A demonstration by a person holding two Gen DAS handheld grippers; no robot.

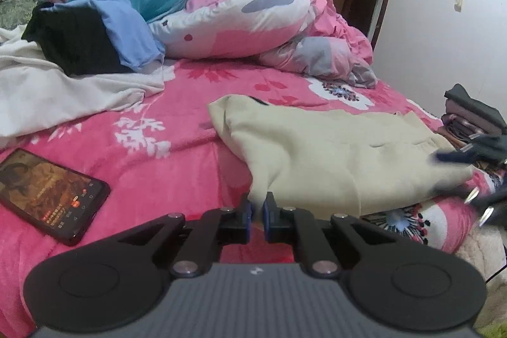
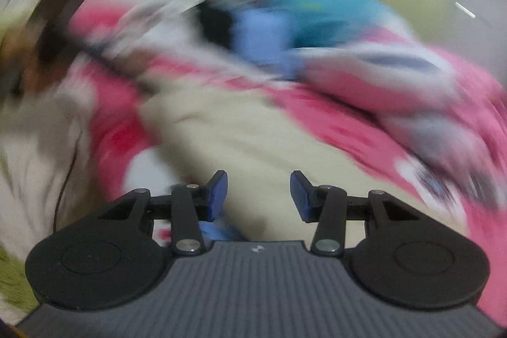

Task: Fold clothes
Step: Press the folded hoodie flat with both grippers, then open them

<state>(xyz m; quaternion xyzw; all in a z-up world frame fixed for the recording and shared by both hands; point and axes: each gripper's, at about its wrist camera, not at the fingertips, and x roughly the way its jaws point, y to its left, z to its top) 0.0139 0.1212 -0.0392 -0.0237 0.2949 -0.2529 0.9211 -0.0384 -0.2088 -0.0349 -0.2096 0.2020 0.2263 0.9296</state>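
**Left gripper pinches cream garment; right gripper spread wide above it**

A cream garment lies partly folded on a pink floral bedspread, its near corner at the bed's front edge. The left gripper has its blue-padded fingers drawn close together with a fold of that corner caught between them, so it is clamped on the cloth.

The right gripper has its fingers spread wide apart with nothing between them; in its own heavily blurred view it hangs over the cream garment. From the left wrist view, it shows as a dark blurred shape at the garment's right edge.

On the bedspread to the left lies a smartphone with its screen lit, well apart from the garment. Behind it are a rumpled white cloth, a black garment and a light blue garment heaped together. A bundled pink-and-white quilt fills the back of the bed. At the far right sits a stack of folded dark clothes.
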